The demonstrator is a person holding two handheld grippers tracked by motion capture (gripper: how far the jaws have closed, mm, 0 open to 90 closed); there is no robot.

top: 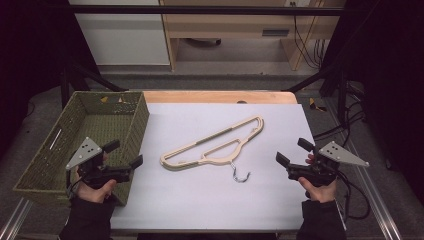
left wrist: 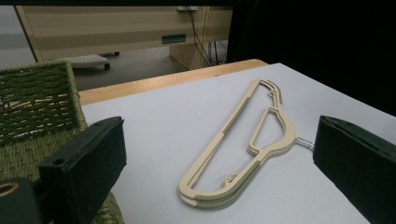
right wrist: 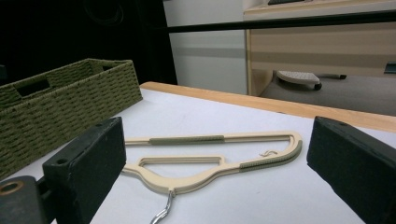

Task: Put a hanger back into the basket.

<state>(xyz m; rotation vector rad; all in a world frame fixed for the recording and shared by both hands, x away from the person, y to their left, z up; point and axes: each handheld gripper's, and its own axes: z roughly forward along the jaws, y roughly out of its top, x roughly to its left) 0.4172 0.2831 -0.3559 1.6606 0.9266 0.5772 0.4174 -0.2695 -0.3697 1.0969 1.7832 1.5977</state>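
Observation:
A cream plastic clothes hanger [top: 215, 142] with a metal hook [top: 240, 174] lies flat on the white table top [top: 200, 200], slanting from near left to far right. It appears again as the hanger [left wrist: 243, 140] in the left gripper view and the hanger [right wrist: 210, 158] in the right gripper view. My left gripper [top: 125, 155] hovers beside the basket's near right corner, open, with nothing between its jaws. At the table's right side my right gripper [top: 295, 152] is open too, pointing toward the hanger, nothing held.
An olive woven basket [top: 135, 120] stands at the table's left edge, its inside bare. A wooden strip [top: 220, 96] runs along the table's far edge. Beyond it stand a desk and cables on the floor.

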